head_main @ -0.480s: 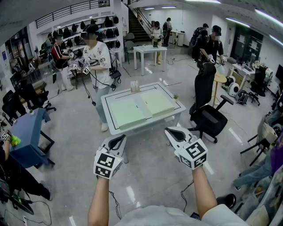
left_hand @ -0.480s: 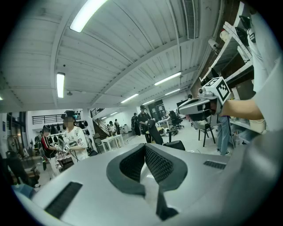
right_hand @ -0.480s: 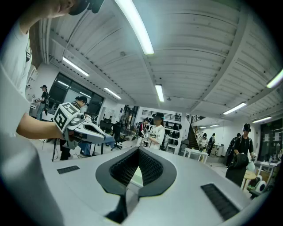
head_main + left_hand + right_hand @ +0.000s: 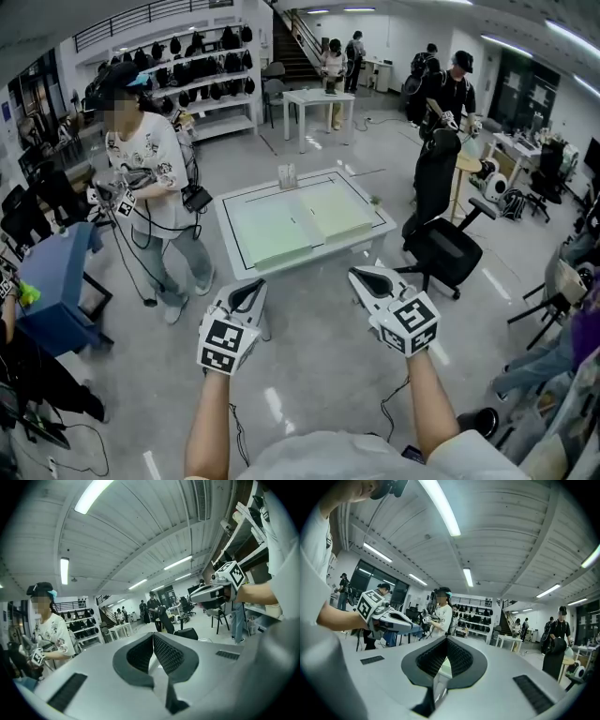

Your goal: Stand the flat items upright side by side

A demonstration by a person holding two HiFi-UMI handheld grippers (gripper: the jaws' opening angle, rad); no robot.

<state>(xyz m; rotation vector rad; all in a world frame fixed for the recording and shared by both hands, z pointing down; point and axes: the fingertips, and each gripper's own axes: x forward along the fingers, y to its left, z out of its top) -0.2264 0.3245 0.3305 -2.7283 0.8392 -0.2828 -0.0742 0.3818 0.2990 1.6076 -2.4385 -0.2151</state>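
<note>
Two pale green flat items lie side by side on a low white table (image 4: 246,275) ahead of me, the left flat item (image 4: 267,236) and the right flat item (image 4: 334,215). A small upright holder (image 4: 286,176) stands at the table's far edge. My left gripper (image 4: 252,290) and right gripper (image 4: 362,275) hover over the floor short of the table's near edge, both shut and empty. In the left gripper view the left gripper's (image 4: 153,635) ribbed pads meet, and the right gripper (image 4: 213,592) shows beyond. In the right gripper view the right gripper (image 4: 446,641) is likewise shut.
A person (image 4: 150,178) with their own grippers stands just left of the table, cables hanging. A black office chair (image 4: 441,239) sits right of the table. A blue stand (image 4: 56,281) is at far left. More people, tables and chairs fill the back.
The person with grippers has walked from behind the table's far left corner to its left side, nearer me. My two grippers have stayed where they were.
</note>
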